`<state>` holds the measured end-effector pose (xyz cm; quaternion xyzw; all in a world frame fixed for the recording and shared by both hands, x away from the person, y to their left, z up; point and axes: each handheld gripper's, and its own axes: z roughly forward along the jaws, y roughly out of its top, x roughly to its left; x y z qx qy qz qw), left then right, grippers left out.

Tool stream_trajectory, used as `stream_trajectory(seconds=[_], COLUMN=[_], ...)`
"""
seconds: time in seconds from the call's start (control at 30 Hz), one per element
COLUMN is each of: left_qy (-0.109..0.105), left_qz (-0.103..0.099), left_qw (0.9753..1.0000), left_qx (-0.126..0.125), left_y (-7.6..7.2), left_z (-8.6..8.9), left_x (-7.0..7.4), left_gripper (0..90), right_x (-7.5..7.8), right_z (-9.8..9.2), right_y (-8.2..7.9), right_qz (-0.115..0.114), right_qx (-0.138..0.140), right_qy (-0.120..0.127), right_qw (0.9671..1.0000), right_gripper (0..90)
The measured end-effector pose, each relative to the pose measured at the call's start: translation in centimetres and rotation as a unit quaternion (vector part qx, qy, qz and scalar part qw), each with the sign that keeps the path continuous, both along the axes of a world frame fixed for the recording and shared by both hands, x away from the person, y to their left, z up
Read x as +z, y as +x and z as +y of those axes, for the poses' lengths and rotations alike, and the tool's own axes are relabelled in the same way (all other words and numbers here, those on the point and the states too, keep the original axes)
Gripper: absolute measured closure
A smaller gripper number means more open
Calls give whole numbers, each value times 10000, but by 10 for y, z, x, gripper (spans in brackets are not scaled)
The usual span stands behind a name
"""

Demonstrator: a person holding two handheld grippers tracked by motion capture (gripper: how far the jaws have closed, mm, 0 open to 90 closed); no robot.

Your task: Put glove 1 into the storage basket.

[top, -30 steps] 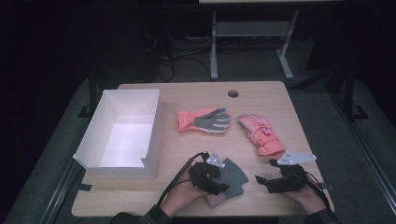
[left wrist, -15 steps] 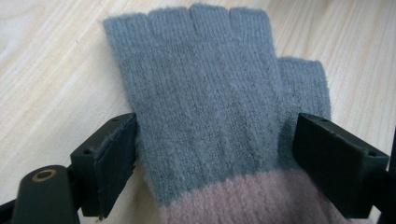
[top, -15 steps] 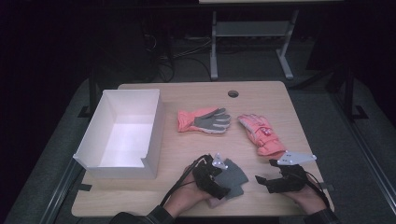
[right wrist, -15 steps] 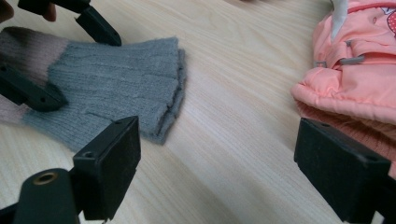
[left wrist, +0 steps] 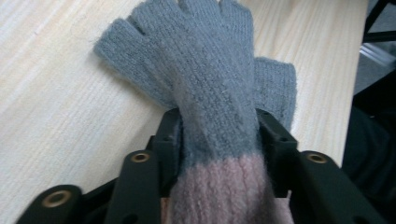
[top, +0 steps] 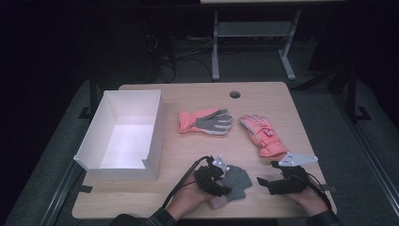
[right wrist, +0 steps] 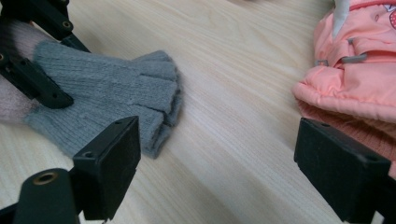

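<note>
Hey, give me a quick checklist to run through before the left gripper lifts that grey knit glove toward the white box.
1. Left gripper shut on the grey knit glove, jaws at either side near the cuff: ok.
2. Glove free of other things: lies alone on the table, apart from the pink padded glove: ok.
3. Right gripper out of the way: open, holding nothing, but close beside the glove's finger ends: not ok.
4. White box open and bare inside: ok.
5. Path to the box: bare tabletop between: ok.
6. Grip firm enough to lift: cannot tell.
</note>
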<state>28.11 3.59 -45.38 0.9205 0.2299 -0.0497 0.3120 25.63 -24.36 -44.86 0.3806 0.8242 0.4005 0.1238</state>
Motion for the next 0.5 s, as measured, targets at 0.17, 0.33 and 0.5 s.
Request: stream_trajectory(seconds=[0.17,0.33,0.5], left_qy=[-142,-238,-351], left_qz=[233,312,312], left_qw=[9996,9992,9989], left_qx=[24,21,19], left_y=[5,9,13], left_z=[2,7,16], left_x=[1,7,20], left_gripper=[645,656,658], right_x=[0,0,-1], right_z=[-1,-1,-1], right_y=[0,-1,0], right_qz=[5,15,6], right_qx=[-12,-14,2], right_qy=[3,26,43], right_qw=[10000,10000,10000], right_gripper=[144,143,143])
